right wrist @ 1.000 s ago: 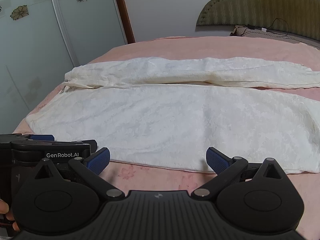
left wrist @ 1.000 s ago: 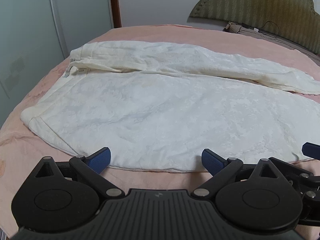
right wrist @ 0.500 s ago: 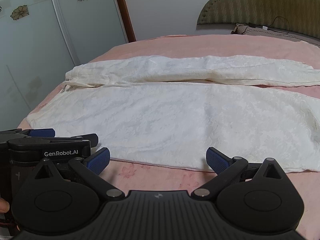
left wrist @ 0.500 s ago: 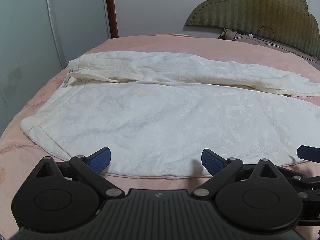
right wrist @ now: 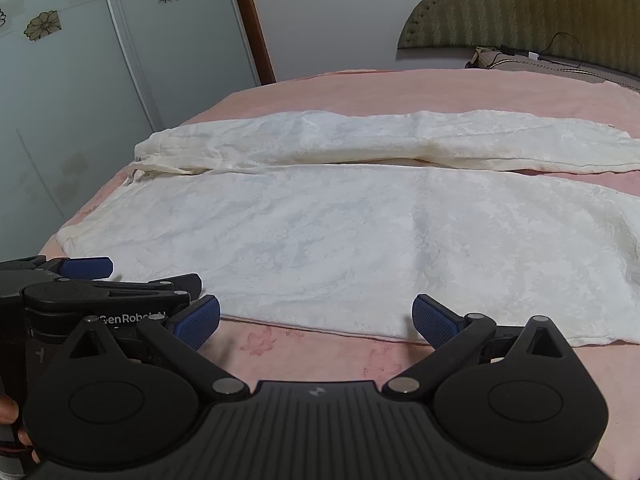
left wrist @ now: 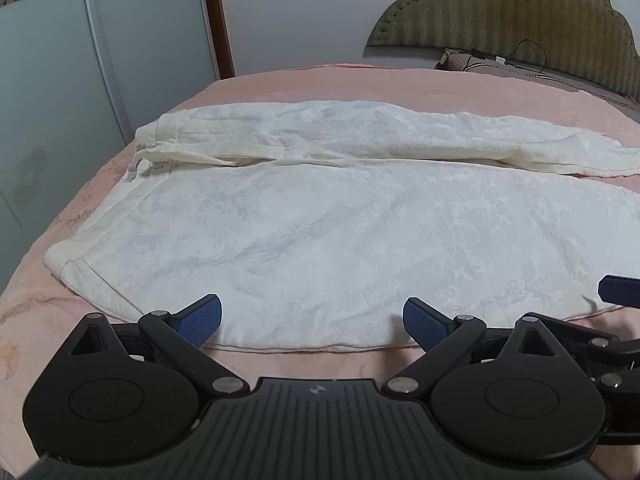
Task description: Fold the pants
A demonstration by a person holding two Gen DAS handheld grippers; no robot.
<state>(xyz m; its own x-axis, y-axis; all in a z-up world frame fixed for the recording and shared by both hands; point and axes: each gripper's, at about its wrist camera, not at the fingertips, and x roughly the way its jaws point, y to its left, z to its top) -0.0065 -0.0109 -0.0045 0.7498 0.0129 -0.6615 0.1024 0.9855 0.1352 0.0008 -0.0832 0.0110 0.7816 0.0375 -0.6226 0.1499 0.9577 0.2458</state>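
The cream-white textured fabric pants [left wrist: 340, 232] are cut off by the right edge in the left wrist view, so the leg ends are not seen. Of the right tongs [left wrist: 618, 290], only one blue pad is shown there. In the right wrist view, the padded olive-green headboard [right wrist: 540, 12] is cropped at the frame's edge.

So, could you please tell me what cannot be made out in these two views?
- Left wrist view: the pants leg ends, cut off by the right edge.
- Right wrist view: the near hem's far end, cut off by the right edge.
- Both views: the bed beneath the pants, covered by fabric.
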